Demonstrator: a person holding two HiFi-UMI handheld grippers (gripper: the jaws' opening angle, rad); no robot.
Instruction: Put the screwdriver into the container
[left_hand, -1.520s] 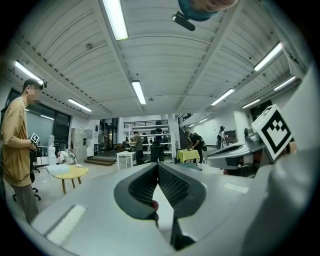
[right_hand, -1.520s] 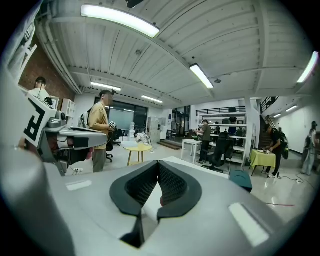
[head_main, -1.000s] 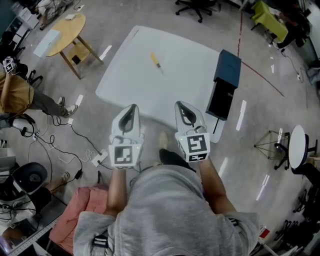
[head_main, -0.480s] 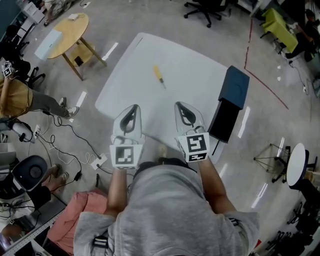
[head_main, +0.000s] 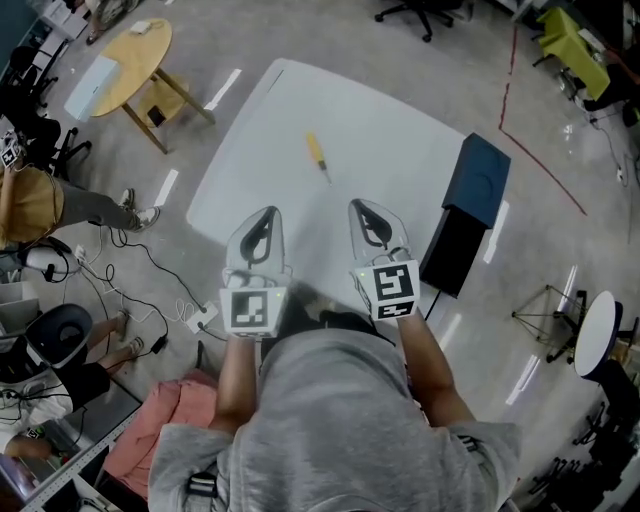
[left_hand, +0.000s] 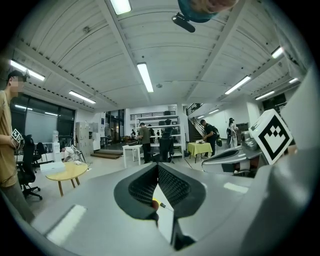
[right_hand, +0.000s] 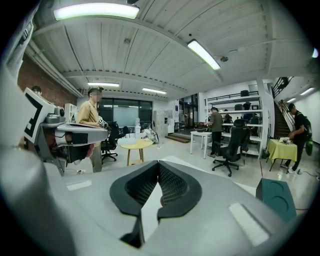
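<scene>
We hold both grippers side by side over the near edge of the white table (head_main: 400, 135), each pointing away from us across its top. The left gripper (head_main: 264, 214) is clenched, its jaws meeting at the tips with nothing caught between them. The right gripper (head_main: 362, 206) is clenched the same way and is just as empty. The screwdriver (head_main: 317, 156), with its yellow handle, lies flat on the table well ahead of both grippers, roughly between their lines, its metal tip turned toward us. In the left gripper view we see it through the small gap below the closed tips, well apart from the jaws. The container (head_main: 478, 182), a dark blue-green box, stands just beside the table's right edge, well apart from the screwdriver and to the right of the right gripper. A round wooden table (head_main: 120, 62) stands beyond the white table's left side, and a person in a tan top (head_main: 30, 200) is at the far left.
</scene>
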